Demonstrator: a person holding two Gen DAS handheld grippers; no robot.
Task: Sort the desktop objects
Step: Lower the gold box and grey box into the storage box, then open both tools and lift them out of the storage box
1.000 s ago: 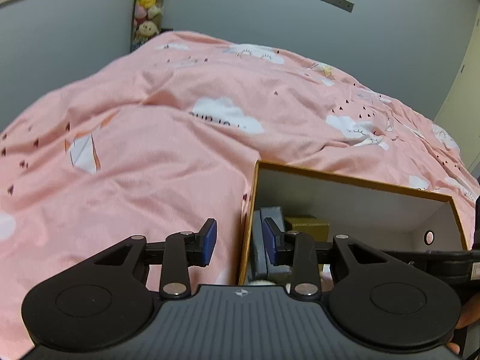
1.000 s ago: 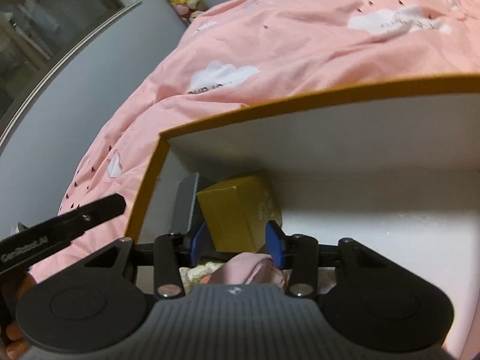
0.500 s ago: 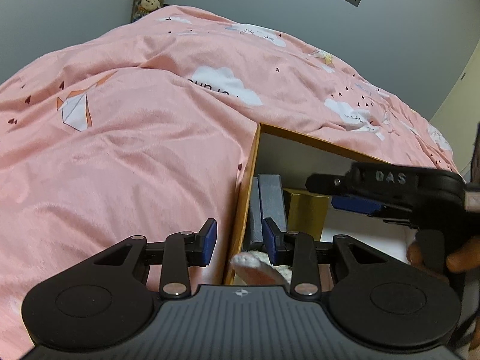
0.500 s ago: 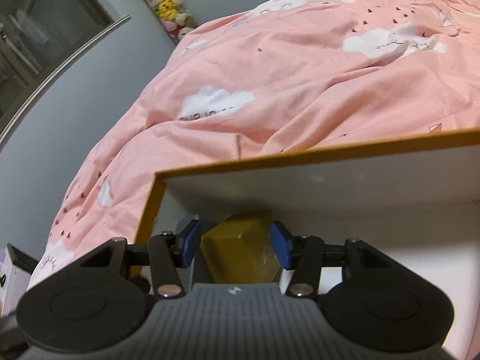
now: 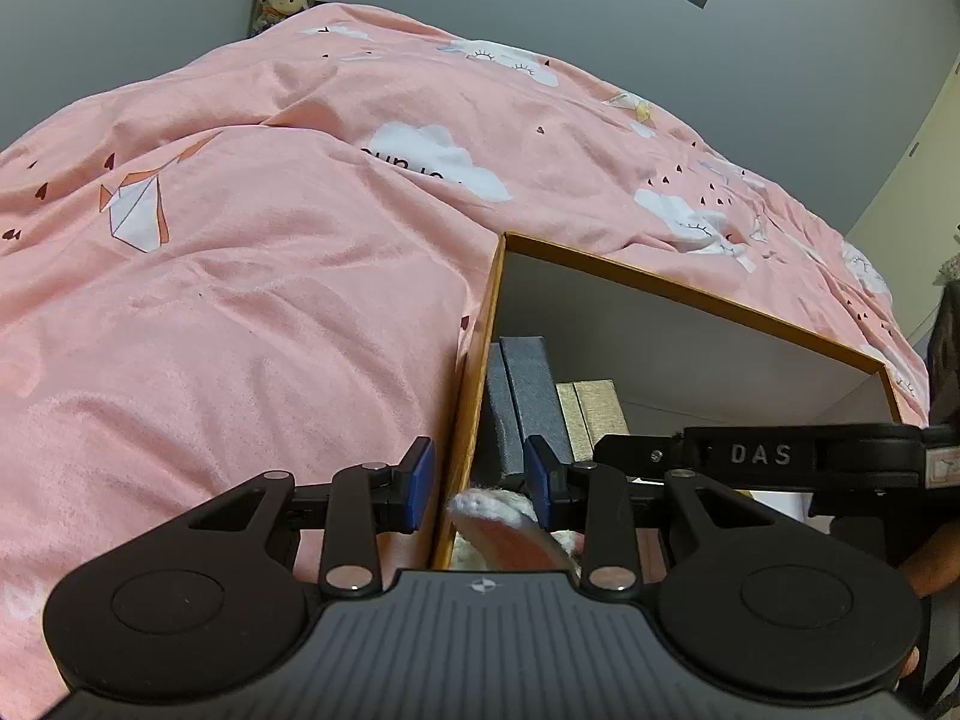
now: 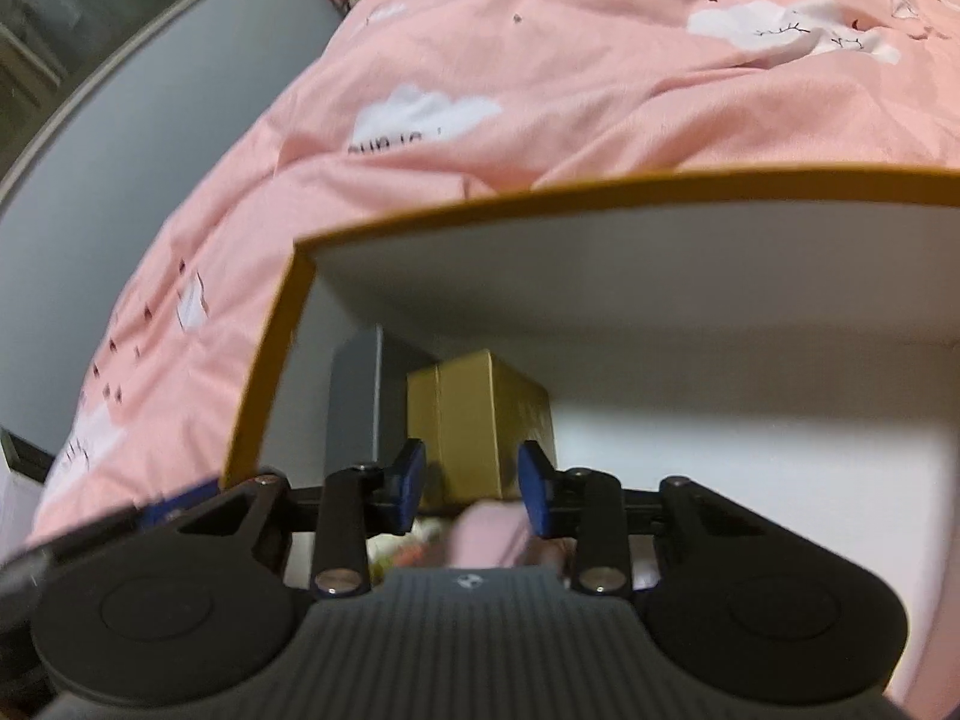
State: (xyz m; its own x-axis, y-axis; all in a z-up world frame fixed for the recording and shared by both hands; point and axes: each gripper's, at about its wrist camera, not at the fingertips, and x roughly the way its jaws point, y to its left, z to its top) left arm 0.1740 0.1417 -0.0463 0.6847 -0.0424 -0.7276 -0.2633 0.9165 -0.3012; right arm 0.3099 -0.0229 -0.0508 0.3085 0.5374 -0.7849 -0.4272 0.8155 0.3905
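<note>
Cardboard box wall (image 5: 462, 420) stands between the parted, empty left gripper (image 5: 480, 483) jaws; closing risks snagging it. Right gripper (image 6: 472, 483) jaws, parted and empty, flank the gold carton (image 6: 480, 420), risking a knock.

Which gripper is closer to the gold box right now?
Right. The right gripper is open inside the storage box, fingers pointing at the gold box just ahead. The left gripper is open, straddling the storage box's left wall, farther back.

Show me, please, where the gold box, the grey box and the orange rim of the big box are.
gold box (image 6: 480, 420), right wrist view, on its front corner.
grey box (image 5: 531, 390), left wrist view, on its top face.
orange rim (image 6: 600, 195), right wrist view, on the far edge.
</note>
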